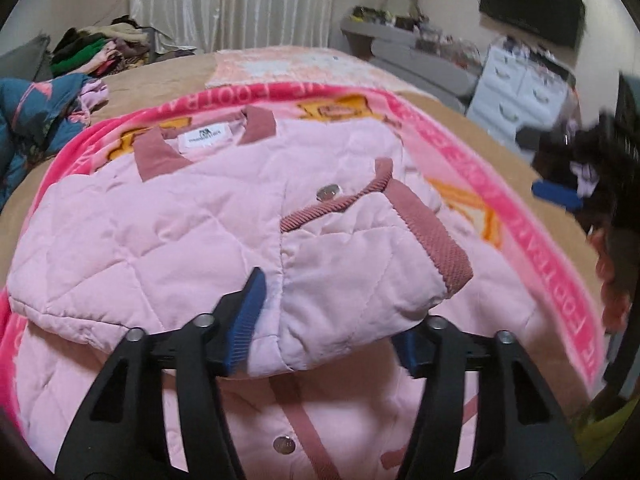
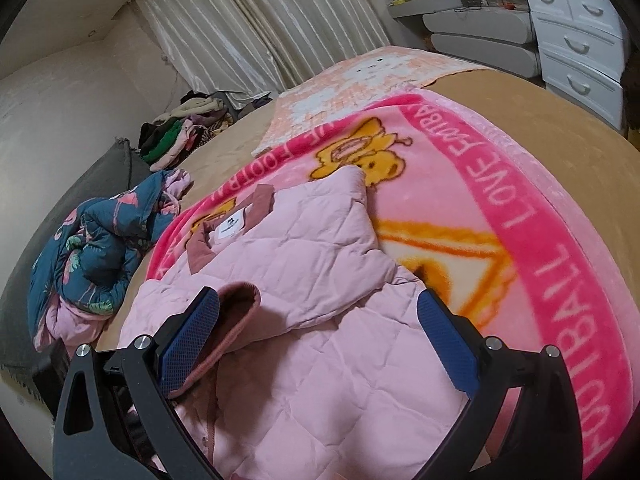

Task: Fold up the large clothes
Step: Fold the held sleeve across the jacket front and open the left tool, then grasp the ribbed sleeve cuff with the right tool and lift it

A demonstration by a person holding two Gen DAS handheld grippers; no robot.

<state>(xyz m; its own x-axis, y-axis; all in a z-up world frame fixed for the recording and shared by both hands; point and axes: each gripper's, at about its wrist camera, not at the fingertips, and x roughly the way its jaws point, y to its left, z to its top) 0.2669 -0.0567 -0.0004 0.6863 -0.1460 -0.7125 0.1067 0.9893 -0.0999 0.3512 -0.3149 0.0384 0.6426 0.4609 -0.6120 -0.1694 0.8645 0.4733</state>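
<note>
My left tongs stand spread around a folded sleeve of the pink quilted jacket, my right tongs spread over it, jacket lying on the pink blanket

Place: a bedroom in a home
Bed: wide, tan cover, pink cartoon blanket spread on it
Window side: long pale curtains
Storage: white chest of drawers; cluttered grey dresser
Wall: dark television
Laundry: heaped clothes at the bed's far edge
</note>
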